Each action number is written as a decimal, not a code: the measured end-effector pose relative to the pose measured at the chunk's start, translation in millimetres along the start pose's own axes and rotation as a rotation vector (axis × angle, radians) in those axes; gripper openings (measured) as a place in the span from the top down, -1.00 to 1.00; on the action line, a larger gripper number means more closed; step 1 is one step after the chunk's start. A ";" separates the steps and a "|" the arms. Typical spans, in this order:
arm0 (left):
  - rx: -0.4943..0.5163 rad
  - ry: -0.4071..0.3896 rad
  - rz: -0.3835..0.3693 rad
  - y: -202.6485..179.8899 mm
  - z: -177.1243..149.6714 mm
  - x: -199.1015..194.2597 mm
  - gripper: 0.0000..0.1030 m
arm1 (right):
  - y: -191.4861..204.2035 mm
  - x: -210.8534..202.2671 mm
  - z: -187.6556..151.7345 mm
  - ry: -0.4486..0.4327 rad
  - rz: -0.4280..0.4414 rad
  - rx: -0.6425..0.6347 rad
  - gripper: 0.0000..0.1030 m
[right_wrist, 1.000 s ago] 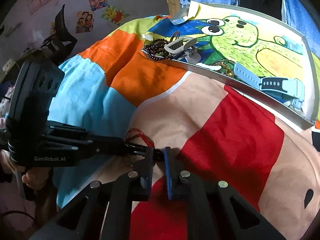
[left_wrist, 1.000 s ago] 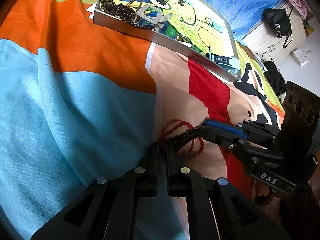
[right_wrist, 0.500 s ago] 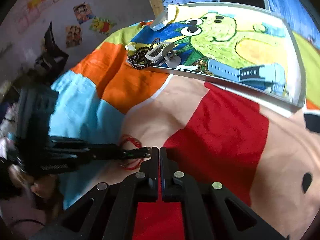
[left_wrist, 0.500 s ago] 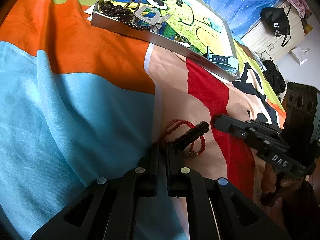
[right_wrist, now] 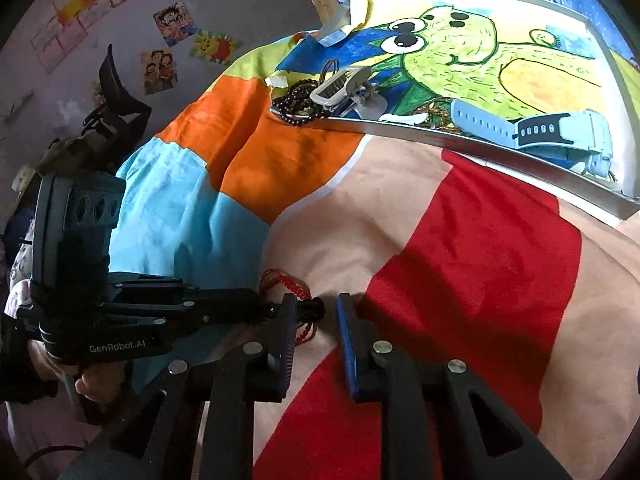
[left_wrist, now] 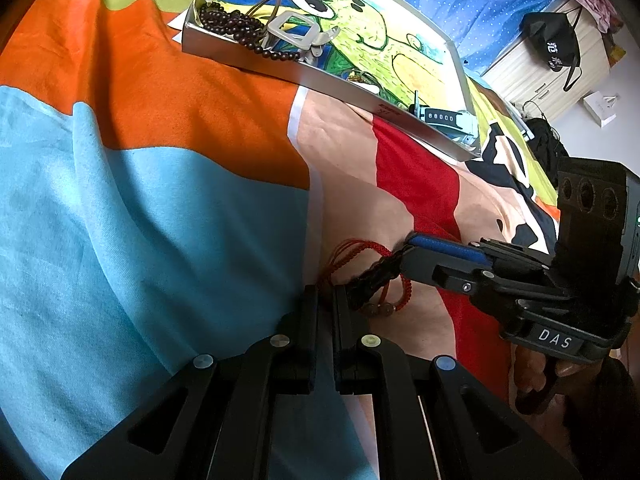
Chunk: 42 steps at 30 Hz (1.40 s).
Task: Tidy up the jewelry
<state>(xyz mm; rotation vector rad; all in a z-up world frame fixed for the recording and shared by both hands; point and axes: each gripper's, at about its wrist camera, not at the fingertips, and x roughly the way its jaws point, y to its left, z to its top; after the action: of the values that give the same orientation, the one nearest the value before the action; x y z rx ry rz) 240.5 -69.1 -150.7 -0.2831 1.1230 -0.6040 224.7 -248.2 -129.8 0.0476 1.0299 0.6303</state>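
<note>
The left gripper (left_wrist: 326, 300), jaws nearly shut, pins the red braided cord bracelet (left_wrist: 362, 248) to the bed; the right gripper (right_wrist: 316, 312), jaws just opening, straddles its near end.

We are counting two grippers, the left gripper (left_wrist: 326, 304) and the right gripper (right_wrist: 316, 320). We are seeing one red cord bracelet (left_wrist: 360, 252) on the bedspread (left_wrist: 160, 200), and one tray (right_wrist: 500, 148). Inside the tray we are counting one dark bead strand (right_wrist: 298, 102), one white hair clip (right_wrist: 344, 86), one pale blue watch (right_wrist: 552, 130) and one gold chain piece (tangled, hard to tell) (right_wrist: 434, 114). We are counting three cartoon stickers (right_wrist: 176, 26) on the wall.
</note>
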 end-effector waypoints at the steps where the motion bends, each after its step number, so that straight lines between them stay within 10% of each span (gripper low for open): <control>1: 0.001 0.001 0.002 0.0 0.0 0.3 0.92 | 0.8 0.5 -0.5 0.004 0.002 -0.004 0.79; 15: 0.000 -0.007 -0.021 1.7 1.3 -2.5 0.91 | -15.4 -26.4 -2.5 -0.071 -0.041 0.070 0.86; 27: 0.049 -0.009 -0.041 -10.1 6.0 1.5 0.47 | -33.6 -38.6 -0.3 -0.122 -0.063 0.176 0.86; 33: 0.055 -0.009 0.031 -8.7 6.9 5.1 0.92 | -35.1 -43.4 -1.0 -0.138 -0.074 0.188 0.86; 42: 0.146 -0.095 0.161 -26.7 4.3 -7.5 0.99 | -26.6 -53.3 0.7 -0.189 -0.082 0.156 0.91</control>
<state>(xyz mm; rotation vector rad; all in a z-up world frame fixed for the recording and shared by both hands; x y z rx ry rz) 233.9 -86.6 -129.8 -0.0932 0.9942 -0.5209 218.8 -297.1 -96.2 0.1974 0.8913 0.4605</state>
